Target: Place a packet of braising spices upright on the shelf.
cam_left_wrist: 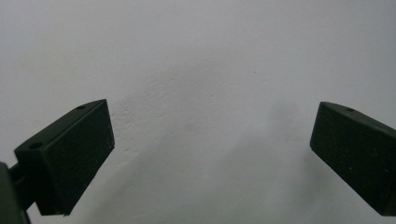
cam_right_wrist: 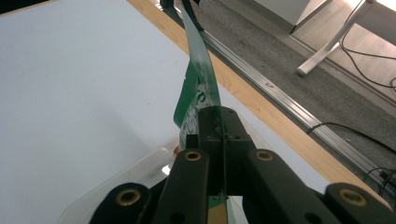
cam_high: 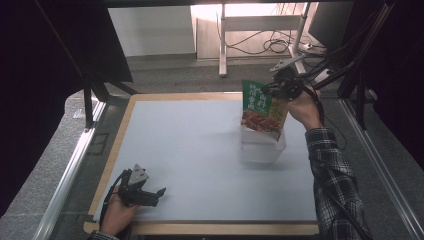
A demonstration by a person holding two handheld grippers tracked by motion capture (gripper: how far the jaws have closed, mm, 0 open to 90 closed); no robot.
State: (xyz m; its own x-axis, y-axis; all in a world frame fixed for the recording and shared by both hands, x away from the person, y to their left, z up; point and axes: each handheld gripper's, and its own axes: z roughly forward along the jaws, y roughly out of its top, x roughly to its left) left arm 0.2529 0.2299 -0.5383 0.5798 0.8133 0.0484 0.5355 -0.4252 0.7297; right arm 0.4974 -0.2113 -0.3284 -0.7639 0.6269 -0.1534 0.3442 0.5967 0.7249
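Observation:
A green snack pouch [cam_high: 261, 107] with a food picture hangs upright over a clear plastic container [cam_high: 262, 146] on the right half of the pale mat. My right gripper [cam_high: 280, 89] is shut on the pouch's upper right edge. In the right gripper view the pouch [cam_right_wrist: 200, 79] runs edge-on up from between the closed jaws, and the container's rim [cam_right_wrist: 135, 175] lies below it. My left gripper [cam_high: 159, 193] rests low on the mat near the front left corner, jaws wide apart. The left gripper view has both pads [cam_left_wrist: 70, 158] apart over bare mat, nothing between them.
The mat [cam_high: 190, 150] lies on a wooden table [cam_high: 180, 96]. Metal rails [cam_high: 70, 170] run along both sides. Beyond the far edge are grey floor, a white table leg [cam_high: 222, 45] and cables [cam_high: 275, 45]. A plaid sleeve [cam_high: 335, 175] comes in at the right.

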